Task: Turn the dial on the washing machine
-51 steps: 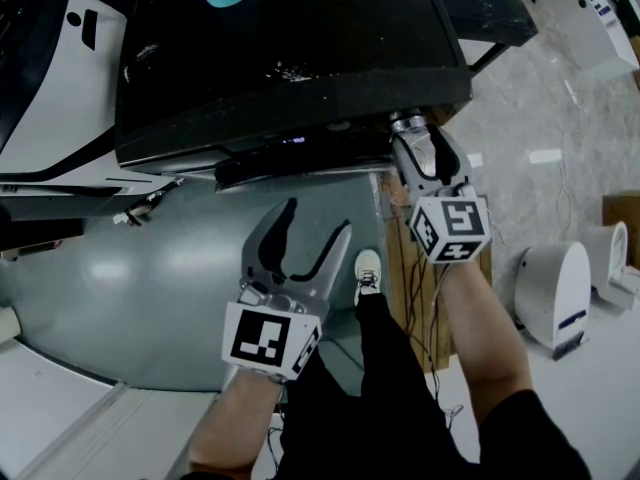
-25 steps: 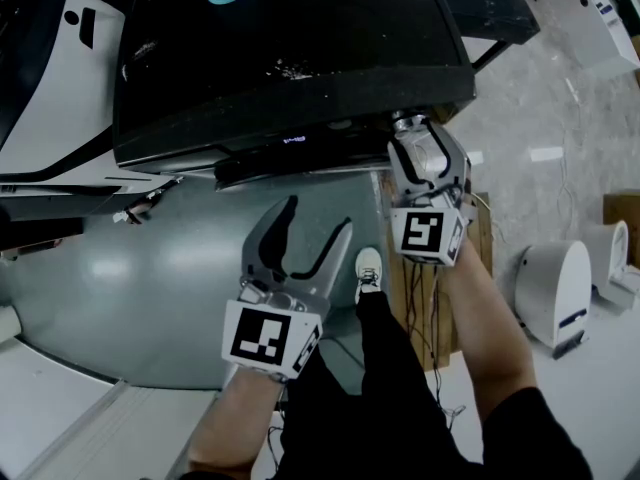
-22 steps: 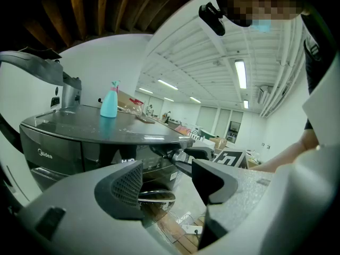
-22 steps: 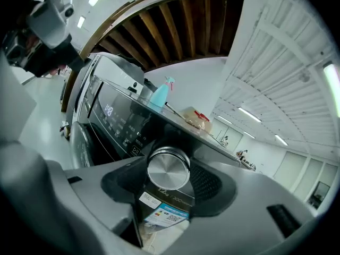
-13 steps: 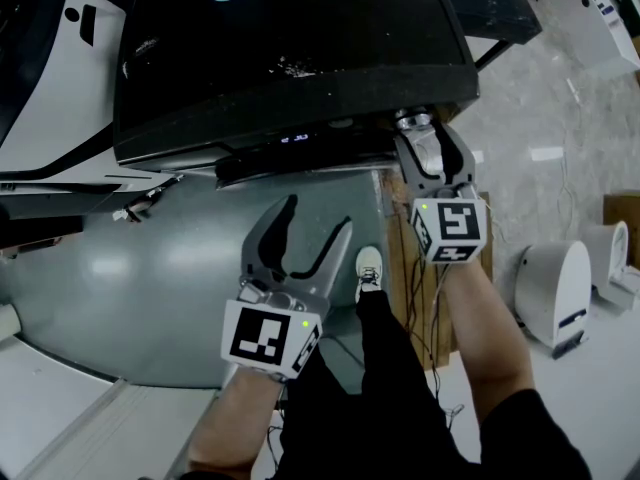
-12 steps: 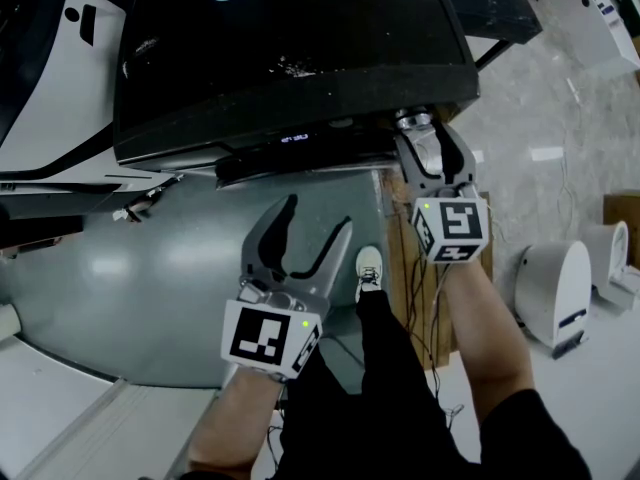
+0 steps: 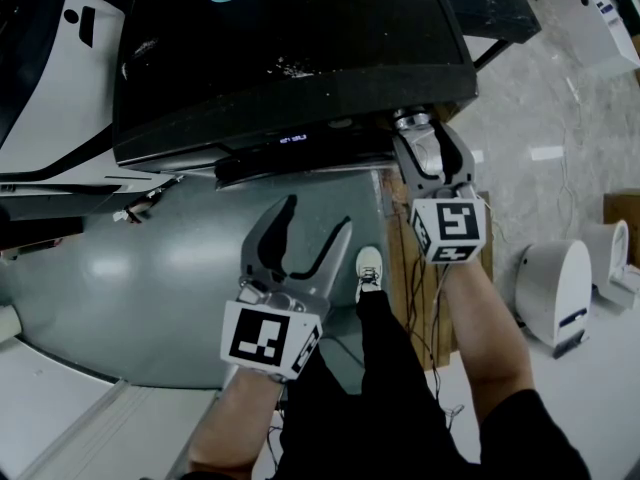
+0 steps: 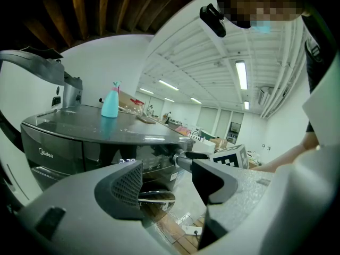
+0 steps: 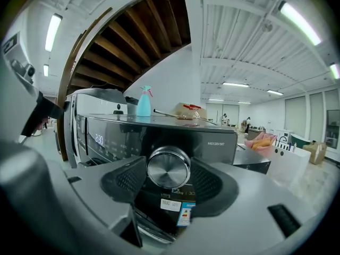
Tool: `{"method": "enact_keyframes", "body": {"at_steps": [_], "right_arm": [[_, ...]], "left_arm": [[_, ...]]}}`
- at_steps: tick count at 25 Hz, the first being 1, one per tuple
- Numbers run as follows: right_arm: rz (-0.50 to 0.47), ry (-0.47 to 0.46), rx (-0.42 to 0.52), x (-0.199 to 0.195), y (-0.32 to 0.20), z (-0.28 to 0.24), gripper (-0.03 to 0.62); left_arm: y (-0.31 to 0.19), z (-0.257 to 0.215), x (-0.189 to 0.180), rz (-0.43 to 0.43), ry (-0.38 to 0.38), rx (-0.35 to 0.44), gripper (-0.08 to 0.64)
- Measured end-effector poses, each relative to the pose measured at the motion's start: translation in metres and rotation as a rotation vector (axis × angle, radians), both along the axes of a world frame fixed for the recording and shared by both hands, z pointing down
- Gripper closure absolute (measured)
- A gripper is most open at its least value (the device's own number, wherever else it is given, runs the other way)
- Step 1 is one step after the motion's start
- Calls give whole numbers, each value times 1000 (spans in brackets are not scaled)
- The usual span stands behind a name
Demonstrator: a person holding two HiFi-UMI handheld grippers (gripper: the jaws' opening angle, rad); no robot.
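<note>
Rolled round since a second ago, the right hand-held gripper (image 7: 420, 133) shows a different face of its marker cube (image 7: 450, 230), though it has kept its place. The dial (image 9: 169, 167), a chrome knob at the right end of the washing machine's (image 7: 290, 48) front panel, sits clamped between that gripper's wide-set jaws. To turn it well, I would roll about the knob's own axis, pads square on its rim, watching the display (image 7: 292, 140). The left hand-held gripper (image 7: 318, 216) hangs open and empty below.

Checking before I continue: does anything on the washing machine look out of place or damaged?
Only a small scatter of white specks on the dark glossy washing machine's top; crumbs or scuffs, I cannot tell. The teal spray bottle stands upright; the round silver dial looks intact.
</note>
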State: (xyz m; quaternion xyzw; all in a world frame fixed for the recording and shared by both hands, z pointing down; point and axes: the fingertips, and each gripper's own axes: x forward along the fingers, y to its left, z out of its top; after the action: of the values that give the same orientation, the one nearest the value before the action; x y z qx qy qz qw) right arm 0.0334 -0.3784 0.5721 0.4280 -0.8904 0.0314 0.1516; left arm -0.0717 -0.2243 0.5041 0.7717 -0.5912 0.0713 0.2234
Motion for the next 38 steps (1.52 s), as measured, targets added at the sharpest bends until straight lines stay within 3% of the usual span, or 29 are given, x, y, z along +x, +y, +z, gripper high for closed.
{"method": "enact_keyframes", "body": {"at_steps": [4,10,15,18,24,33,38], "right_arm": [[-12,43,27,0,1,-1,322],[-62,247,137,-5,8,1,316],[-89,471,261,-7,9,9,321],[-85,507,322,-8,7,7,337],[-51,441,251,-4,7,8,350],[4,91,47,1,2,2,367],[4,77,40,1,2,2,357]], "left_arm": [[0,-1,1,-2,0,2,290],[1,-1,3,-3,0,0,290],[2,2,4,-2,0,-2,290],[2,3,4,-2,-1,-3,289],[3,3,4,-3,-1,-4,290],[6,4,1,-3,-2,-6,289],[6,2,-1,-5,-2,-3,290]]}}
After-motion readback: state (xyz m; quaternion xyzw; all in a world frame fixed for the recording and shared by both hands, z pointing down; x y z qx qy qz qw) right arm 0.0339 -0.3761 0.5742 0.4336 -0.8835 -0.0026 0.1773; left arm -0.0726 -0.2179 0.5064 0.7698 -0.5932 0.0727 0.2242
